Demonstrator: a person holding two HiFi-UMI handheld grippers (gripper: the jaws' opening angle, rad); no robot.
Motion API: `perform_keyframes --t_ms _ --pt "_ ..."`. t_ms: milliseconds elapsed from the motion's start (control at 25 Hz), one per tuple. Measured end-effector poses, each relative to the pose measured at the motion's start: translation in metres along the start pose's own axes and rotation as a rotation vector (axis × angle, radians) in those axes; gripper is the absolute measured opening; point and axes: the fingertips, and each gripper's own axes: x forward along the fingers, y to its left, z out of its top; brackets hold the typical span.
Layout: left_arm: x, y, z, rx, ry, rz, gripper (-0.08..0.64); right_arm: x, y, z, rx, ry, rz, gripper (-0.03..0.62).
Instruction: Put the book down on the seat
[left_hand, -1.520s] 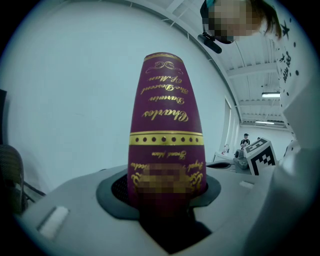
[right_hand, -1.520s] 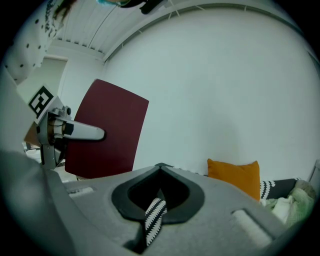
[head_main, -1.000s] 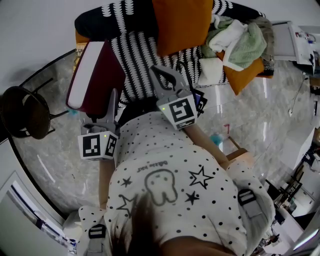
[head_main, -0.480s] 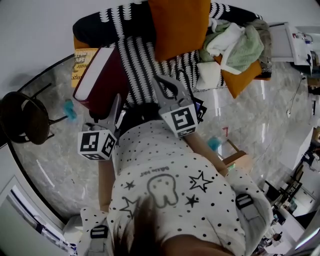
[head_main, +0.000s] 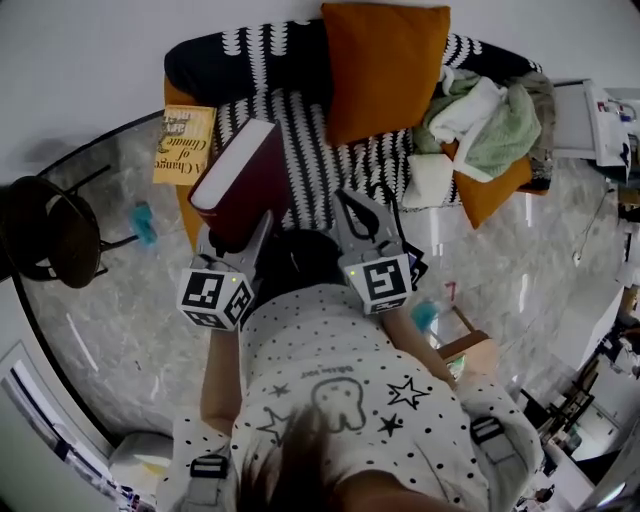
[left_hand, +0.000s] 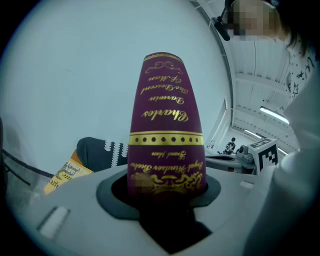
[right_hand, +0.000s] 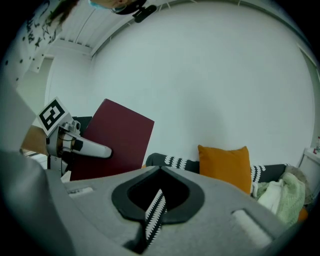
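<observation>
Floor: glossy pale marble floor (head_main: 120, 330), running under and to both sides of the sofa.
Wall: plain white wall (head_main: 80, 60) behind the sofa.
Seat: sofa seat (head_main: 300, 170), orange upholstery draped with a black-and-white patterned throw (head_main: 250, 42).
Stool: dark round stool (head_main: 40, 235) on the floor, far left, well apart from the sofa.
Paperback: yellow paperback (head_main: 183, 145) lying flat at the seat's left end.
Book: maroon hardback book (head_main: 245, 185) with gold lettering on its spine, tilted over the left part of the seat, near the paperback. Whether it touches the throw cannot be told.
Left gripper: left gripper (head_main: 235, 232), jaws clamped on the book's spine end.
Right gripper: right gripper (head_main: 360, 215), over the seat's middle, jaws drawn to a narrow slit with nothing gripped; the striped throw shows through it.
Cushion: orange cushion (head_main: 385, 65) upright against the sofa back, centre.
Clothes: heap of green and white clothes (head_main: 485, 110) filling the seat's right end.
</observation>
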Motion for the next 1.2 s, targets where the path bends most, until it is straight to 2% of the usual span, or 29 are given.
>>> perform_keyframes --t_ms 440,720,1080,1200 --pt "0.037 0.006 -0.027 -0.039 0.037 -0.089 0.233 0.003 0.01 -0.024 0.032 0.046 0.003 -0.002" --pt "0.071 0.034 -0.061 -0.077 0.107 -0.084 0.233 0.017 0.009 -0.017 0.098 0.037 -0.012 -0.002" --pt "0.109 0.064 -0.113 -0.202 0.157 -0.075 0.233 0.025 0.003 -0.035 0.082 0.078 -0.041 -0.002" --pt "0.123 0.068 -0.132 -0.205 0.18 -0.093 0.233 0.023 0.003 -0.041 0.085 0.095 -0.047 -0.002"
